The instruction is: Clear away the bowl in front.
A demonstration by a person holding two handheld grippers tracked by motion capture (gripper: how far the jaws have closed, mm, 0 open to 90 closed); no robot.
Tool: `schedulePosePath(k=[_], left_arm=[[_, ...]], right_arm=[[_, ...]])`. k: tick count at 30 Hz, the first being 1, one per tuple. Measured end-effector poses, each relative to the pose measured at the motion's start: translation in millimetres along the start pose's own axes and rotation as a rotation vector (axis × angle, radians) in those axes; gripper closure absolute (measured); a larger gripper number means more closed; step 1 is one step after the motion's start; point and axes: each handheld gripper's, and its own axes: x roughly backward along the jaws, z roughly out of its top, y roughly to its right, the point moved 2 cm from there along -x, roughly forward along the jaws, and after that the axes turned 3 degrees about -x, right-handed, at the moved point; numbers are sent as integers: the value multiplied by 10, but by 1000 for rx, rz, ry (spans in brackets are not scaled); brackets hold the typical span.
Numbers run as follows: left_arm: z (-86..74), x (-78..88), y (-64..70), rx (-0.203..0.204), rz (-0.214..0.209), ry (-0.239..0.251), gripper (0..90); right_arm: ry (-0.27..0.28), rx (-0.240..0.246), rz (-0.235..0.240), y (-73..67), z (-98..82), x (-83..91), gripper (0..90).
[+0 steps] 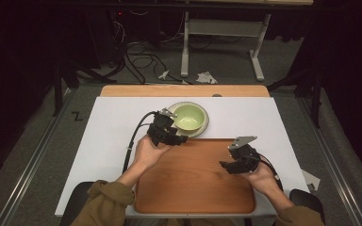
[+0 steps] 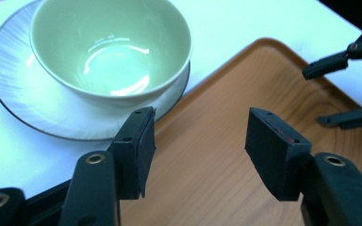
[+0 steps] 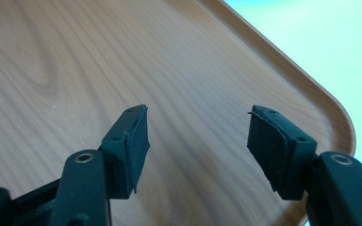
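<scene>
A pale green bowl sits on a grey-white plate on the white table cover, just beyond the wooden tray. In the left gripper view the bowl and plate lie close ahead of the jaws. My left gripper is open at the tray's far left corner, right beside the plate, with nothing in it. My right gripper is open over the right half of the tray, also holding nothing. Its jaws show at the right edge of the left gripper view.
The white cover spreads left of and beyond the tray, with a wooden table edge behind it. Cables and a table frame lie on the floor farther back. A person's sleeves enter from the bottom.
</scene>
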Motion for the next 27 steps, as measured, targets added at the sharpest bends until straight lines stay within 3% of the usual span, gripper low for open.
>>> schedulePosePath(k=[8, 27], left_arm=[[114, 12, -42, 3, 12, 20, 432], [369, -94, -161, -2, 73, -1, 429]], right_arm=[[-8, -6, -4, -5, -3, -22, 392], [-5, 7, -7, -8, -5, -1, 392]])
